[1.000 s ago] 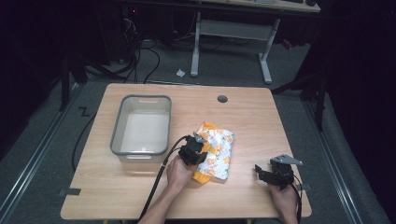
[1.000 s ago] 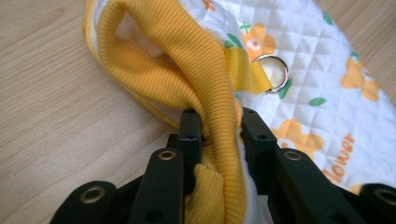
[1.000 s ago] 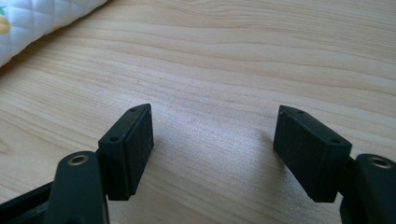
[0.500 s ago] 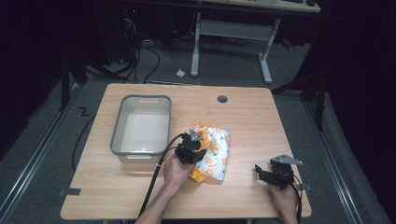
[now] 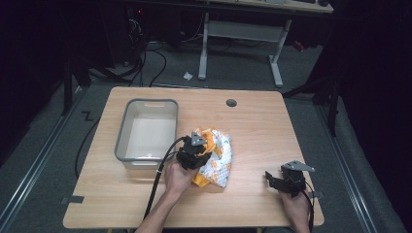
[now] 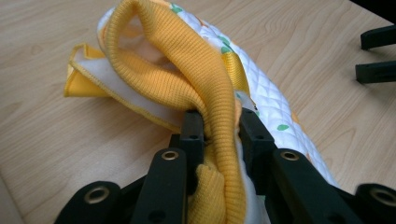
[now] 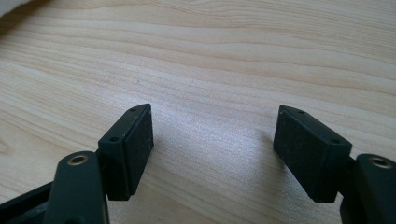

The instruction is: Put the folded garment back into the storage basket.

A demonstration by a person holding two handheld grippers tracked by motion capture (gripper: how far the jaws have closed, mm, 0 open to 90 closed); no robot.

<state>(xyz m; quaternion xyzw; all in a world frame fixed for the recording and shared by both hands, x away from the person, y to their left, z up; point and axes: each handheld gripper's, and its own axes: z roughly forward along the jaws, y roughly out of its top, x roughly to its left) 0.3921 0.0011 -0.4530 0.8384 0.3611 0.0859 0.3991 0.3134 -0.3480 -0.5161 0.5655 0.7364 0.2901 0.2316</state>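
A small quilted garment [image 5: 217, 156], white with orange and green print and yellow ribbed trim, lies bunched near the table's middle. My left gripper [image 5: 194, 151] is shut on its yellow ribbed edge [image 6: 205, 88], which runs pinched between the jaws of the left gripper [image 6: 218, 128]. The rest of the cloth [image 6: 261, 93] trails away over the wood. My right gripper [image 5: 284, 180] rests low over bare wood at the front right, well apart from the garment. In its own view the right gripper [image 7: 212, 140] stands open with nothing between its fingers.
A grey plastic bin [image 5: 127, 135] with a pale bare floor stands left of the garment. A round cable hole [image 5: 231, 103] sits near the table's far edge. The other gripper's jaw tips [image 6: 376, 56] show at the left gripper view's right edge. Desk legs and cables lie beyond the table.
My left gripper has drawn the garment slightly leftward and toward the bin, bunching it more. The right gripper has stayed put.
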